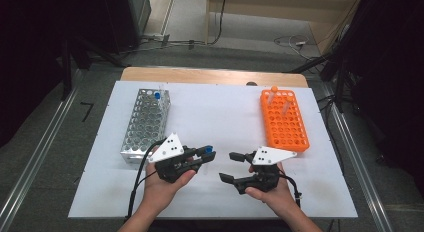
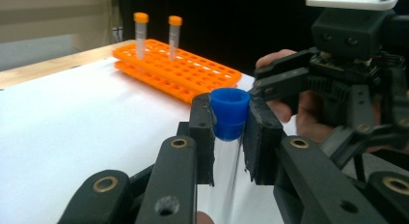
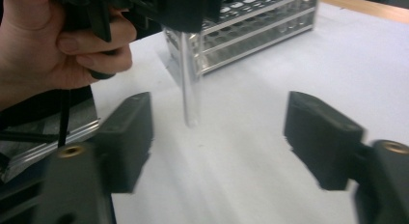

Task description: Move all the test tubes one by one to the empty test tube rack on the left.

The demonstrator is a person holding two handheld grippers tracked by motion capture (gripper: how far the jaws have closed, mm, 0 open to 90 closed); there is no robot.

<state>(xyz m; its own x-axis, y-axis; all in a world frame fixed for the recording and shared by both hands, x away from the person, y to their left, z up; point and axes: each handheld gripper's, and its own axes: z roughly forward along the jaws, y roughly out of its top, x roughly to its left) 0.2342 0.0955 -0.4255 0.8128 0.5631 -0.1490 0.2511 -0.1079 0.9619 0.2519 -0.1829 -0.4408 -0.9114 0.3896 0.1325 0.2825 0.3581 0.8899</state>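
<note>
A: From the high view, what is each hand doing?

B: Near the table's (image 1: 100, 192) front edge, the left gripper (image 1: 206, 153) is clamping a blue-capped tube (image 1: 208, 150), while the right gripper (image 1: 231, 166) is facing it with jaws standing apart. The metal rack (image 1: 146, 124) is sitting toward the left edge, the orange rack (image 1: 284, 121) toward the right.

A: And the left gripper view?

B: The pads (image 2: 202, 132) are pressing just under the blue cap (image 2: 230, 112), the clear tube (image 2: 226, 180) hanging below, probably to leave the body free for the other gripper.

A: The right gripper view?

B: The tube (image 3: 189, 79) is hanging upright ahead, between its parted jaws but untouched, likely awaiting a handover.
</note>
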